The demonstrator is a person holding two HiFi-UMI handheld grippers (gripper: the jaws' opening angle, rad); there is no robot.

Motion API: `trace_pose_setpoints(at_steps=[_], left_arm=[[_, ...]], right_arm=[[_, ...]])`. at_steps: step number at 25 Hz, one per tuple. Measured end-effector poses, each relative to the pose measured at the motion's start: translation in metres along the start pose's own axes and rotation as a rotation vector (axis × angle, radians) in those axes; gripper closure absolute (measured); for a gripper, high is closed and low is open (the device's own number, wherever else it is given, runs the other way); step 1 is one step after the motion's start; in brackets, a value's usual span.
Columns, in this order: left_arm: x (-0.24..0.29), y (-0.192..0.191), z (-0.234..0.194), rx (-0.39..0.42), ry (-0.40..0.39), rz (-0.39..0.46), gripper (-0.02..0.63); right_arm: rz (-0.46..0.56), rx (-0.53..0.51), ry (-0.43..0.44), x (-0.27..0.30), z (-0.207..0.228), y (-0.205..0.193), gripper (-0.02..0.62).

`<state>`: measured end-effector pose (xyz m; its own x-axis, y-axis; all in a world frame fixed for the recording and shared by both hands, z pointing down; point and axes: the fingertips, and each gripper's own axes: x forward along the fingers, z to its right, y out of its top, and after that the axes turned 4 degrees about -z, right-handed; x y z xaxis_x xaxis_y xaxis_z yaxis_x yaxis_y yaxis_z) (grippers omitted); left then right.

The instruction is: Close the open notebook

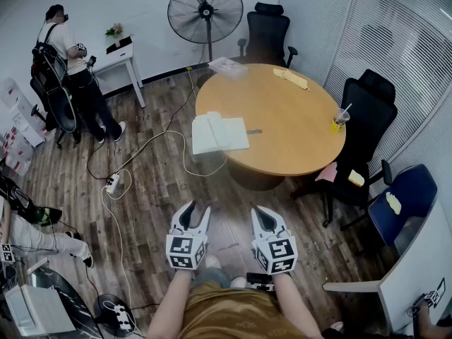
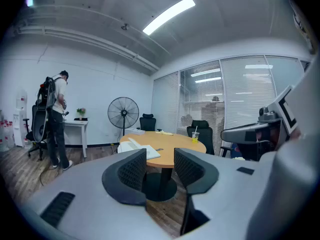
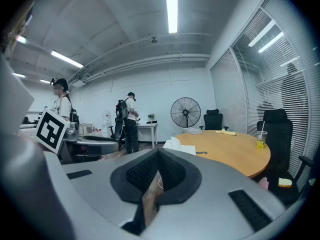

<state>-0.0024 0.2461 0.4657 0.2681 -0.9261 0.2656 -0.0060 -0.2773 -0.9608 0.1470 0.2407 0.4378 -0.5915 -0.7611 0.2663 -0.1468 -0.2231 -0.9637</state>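
Notebook (image 1: 219,133) lies open and flat on the round wooden counter (image 1: 296,136), at its left edge as the head view shows it, with its left side right at the rim or slightly over it. Pages white and unmarked as far as can be made out. The left half looks thicker, with its leaves bowed up near the spine; the right half lies lower and flatter. No cover visible from above. From the left gripper view the notebook (image 2: 137,148) shows as a pale wedge at the counter's near rim; from the right gripper view (image 3: 182,145) it is seen edge-on, one side raised. A small dark pen-like object (image 1: 254,131) sits just beside its right page. A cup (image 1: 340,119) with a straw and yellow drink stands well apart, at the counter's far right. Both grippers are held low over the wooden floor (image 1: 152,189), near the person's body and well short of the counter. Left gripper (image 1: 198,210): its fingers (image 2: 127,171) stand apart with a clear gap and nothing between them, only the counter's pedestal seen through it. Right gripper (image 1: 263,214): fingers (image 3: 172,171) brought together at the tips, holding nothing. A standing fan (image 1: 205,10) and another person (image 1: 67,62) are at the room's far side.
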Motion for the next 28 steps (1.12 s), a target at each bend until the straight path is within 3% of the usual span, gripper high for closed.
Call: trace_pose_setpoints(at_steps=[19, 28], left_arm=[[-0.017, -0.001, -0.011, -0.001, 0.018, 0.004, 0.426], [0.02, -0.006, -0.031, -0.012, 0.032, -0.017, 0.428]], right_arm=[[0.011, 0.01, -0.005, -0.002, -0.013, 0.002, 0.583], [-0.022, 0.02, -0.004, 0.035, 0.009, -0.007, 0.583]])
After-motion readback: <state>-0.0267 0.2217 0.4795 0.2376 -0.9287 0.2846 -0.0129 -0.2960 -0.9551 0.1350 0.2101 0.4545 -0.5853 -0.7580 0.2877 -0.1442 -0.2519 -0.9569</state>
